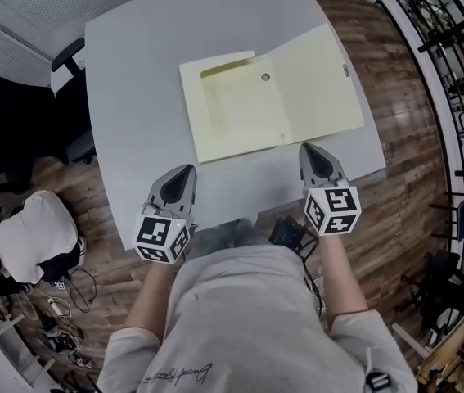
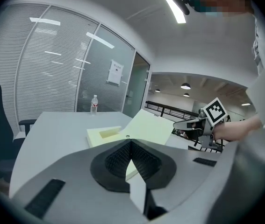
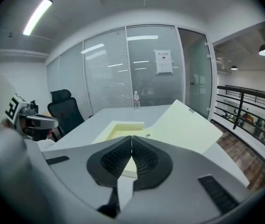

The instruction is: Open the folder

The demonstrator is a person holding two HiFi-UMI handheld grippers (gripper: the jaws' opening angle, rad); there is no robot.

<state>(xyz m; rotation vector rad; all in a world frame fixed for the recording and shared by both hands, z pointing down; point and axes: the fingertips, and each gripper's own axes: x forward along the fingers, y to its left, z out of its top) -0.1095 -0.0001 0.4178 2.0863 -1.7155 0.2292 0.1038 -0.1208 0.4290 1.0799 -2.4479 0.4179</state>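
Yellow card folder point(image 1: 272, 97) lies open mid table point(image 1: 133, 72); likely light and floppy, so pinch a free edge. Left gripper point(image 1: 186, 171) and right gripper point(image 1: 310, 149) hover by the near edge, jaws together, empty.

Pale yellow folder point(image 1: 240, 109) lies open on the grey worktop point(image 1: 133, 97) ahead of me, cover swung out right and tilted up, inner pocket showing.
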